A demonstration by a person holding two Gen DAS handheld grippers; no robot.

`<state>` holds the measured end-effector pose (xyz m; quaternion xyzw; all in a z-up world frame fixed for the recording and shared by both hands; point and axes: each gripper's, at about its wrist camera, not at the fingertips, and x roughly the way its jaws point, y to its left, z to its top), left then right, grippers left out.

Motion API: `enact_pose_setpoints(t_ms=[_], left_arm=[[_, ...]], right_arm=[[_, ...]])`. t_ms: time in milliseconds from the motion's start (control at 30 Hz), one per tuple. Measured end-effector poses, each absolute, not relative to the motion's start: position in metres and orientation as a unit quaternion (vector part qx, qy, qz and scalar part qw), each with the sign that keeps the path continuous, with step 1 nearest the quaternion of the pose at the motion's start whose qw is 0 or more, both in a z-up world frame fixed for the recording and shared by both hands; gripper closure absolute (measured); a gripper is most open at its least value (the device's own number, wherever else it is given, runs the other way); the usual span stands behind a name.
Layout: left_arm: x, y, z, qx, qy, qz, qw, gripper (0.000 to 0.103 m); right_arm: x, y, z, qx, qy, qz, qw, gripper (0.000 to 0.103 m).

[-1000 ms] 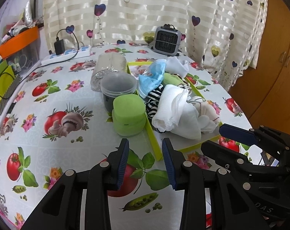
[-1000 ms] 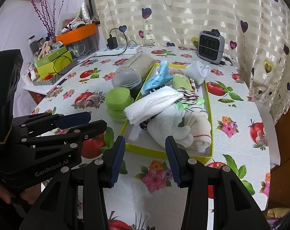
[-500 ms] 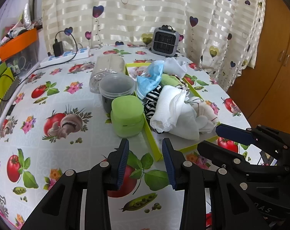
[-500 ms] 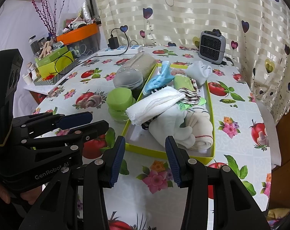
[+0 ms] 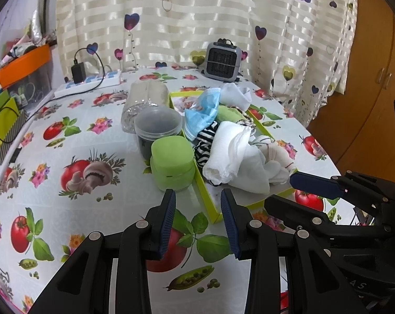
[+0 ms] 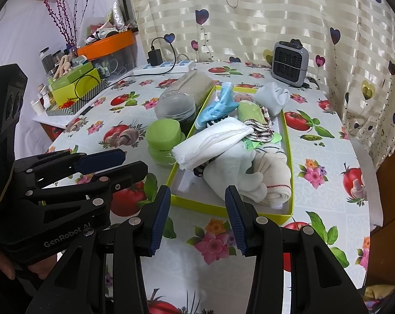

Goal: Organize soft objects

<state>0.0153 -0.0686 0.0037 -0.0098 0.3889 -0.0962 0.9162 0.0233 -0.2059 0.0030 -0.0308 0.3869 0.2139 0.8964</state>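
change: nothing has moved since the earlier frames; both tongs hang where they were, pile untouched
left tongs (image 5: 198, 210): released, nothing between the blue pads, poised over the table just short of the tray's near corner
right tongs (image 6: 197, 209): released, empty, gap a bit wider, aimed at the tray's near rim
tray (image 6: 287, 141): shallow yellow-green box on the tablecloth (image 5: 74, 209), long side running away from the tongs
soft pile: all in the tray, heaped and overlapping
towel (image 6: 213, 141): white roll lying across the pile, its end sticking out over the tray's left rim
cloths (image 6: 249, 180): cream and white bundle at the near end
mask (image 6: 215, 107): blue, crumpled at the far left of the tray
sock (image 6: 272, 96): white, at the far end
green tub (image 5: 171, 162): just beside the tray's left rim
clear jar (image 5: 158, 130): behind the tub, touching it
heater (image 5: 223, 61): grey, at the far edge by the curtain
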Motion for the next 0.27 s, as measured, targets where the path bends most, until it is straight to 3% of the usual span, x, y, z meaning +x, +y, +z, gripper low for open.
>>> enact_pose_setpoints(t_ms=[267], left_arm=[[0.0157,-0.0673,0.0041,-0.007,0.389,-0.093,0.917,0.068]], right_arm=[[0.0210,-0.1995,0.0007,-0.033,0.389,0.216,0.895,0.058]])
